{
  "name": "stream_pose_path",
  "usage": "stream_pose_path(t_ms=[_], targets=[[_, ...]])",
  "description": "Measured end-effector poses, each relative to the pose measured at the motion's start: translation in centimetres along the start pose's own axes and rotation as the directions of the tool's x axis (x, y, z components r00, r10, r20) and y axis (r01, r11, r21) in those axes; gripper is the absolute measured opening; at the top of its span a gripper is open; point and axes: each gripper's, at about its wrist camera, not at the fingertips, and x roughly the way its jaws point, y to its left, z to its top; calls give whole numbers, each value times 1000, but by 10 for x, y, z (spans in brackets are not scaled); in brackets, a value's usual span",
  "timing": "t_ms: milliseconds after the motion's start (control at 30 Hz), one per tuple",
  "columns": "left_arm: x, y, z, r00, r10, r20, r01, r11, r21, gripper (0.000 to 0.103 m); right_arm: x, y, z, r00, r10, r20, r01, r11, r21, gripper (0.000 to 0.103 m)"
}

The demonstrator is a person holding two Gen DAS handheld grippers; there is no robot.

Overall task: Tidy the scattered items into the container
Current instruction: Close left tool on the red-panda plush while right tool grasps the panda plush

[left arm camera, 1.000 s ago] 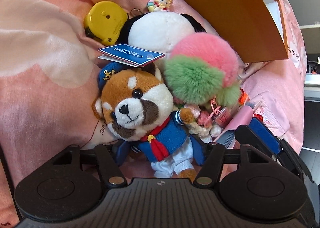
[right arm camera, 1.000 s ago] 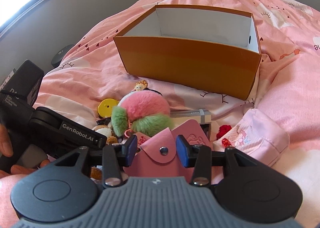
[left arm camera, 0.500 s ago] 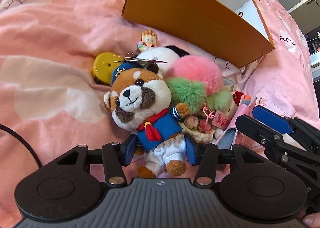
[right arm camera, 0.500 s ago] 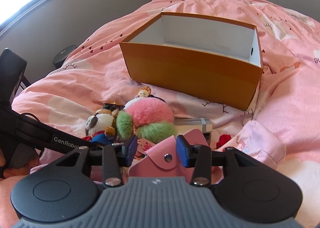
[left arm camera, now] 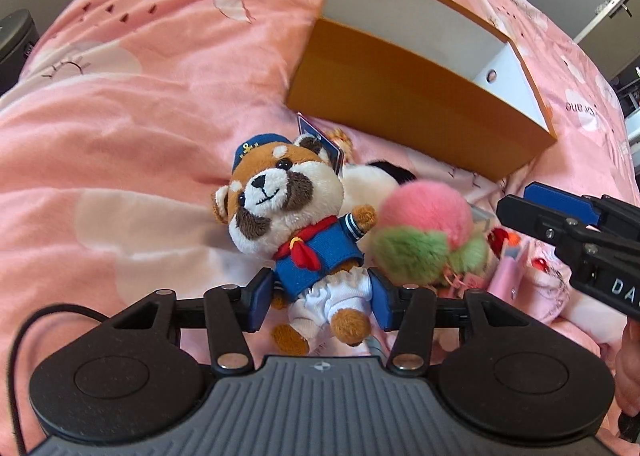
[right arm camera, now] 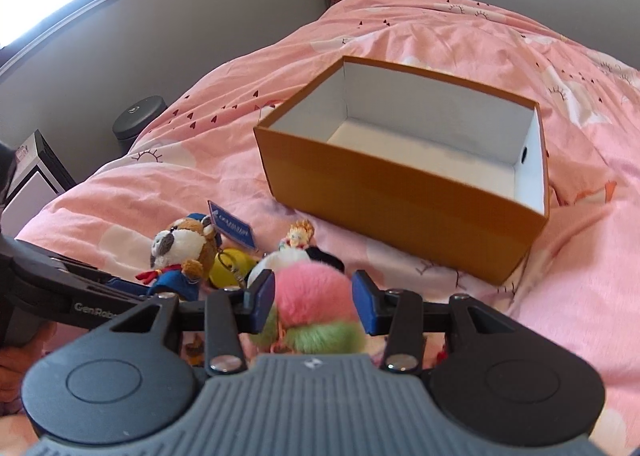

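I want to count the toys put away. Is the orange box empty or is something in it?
Empty. The right wrist view looks into the orange box and shows only bare white floor and walls.

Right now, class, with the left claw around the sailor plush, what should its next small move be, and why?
Probably lift the left claw and carry it forward toward the orange box. Its pads pinch the sailor plush at the waist, and the box stands open just beyond, its visible floor bare in the right wrist view.
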Motion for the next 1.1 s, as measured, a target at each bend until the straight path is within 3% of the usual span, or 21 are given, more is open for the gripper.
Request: stream_pose_path(t_ms=[233,367,433,500,600,900,967,1100], targets=[[-5,20,14,999,-36,34,37,999,-16,58,42,12,15,994,70,-90,-71,997,-6,46],[1,24,21,999,-35,36,36,999,-23,58,72,17,16,988,56,-144,-58,998,-10,46],[5,25,22,998,-45,31,46,999,-26,58,85,15,15,984,57,-169,-56,998,7,40],[8,27,23,998,-52,29,53,998,-28,58,94,10,10,974,70,-216,-62,997,43,22],[12,29,24,998,-53,24,54,998,-31,58,96,5,1,962,95,-257,-80,994,68,17],[19,30,18,998,-68,-5,68,997,-23,58,73,18,-18,902,274,-334,-234,960,154,17],[19,29,15,997,-75,-12,75,997,-22,58,71,25,-17,909,258,-328,-229,965,125,21],[21,29,13,996,-81,-25,80,996,-28,58,70,22,-7,935,210,-285,-186,977,107,41]])
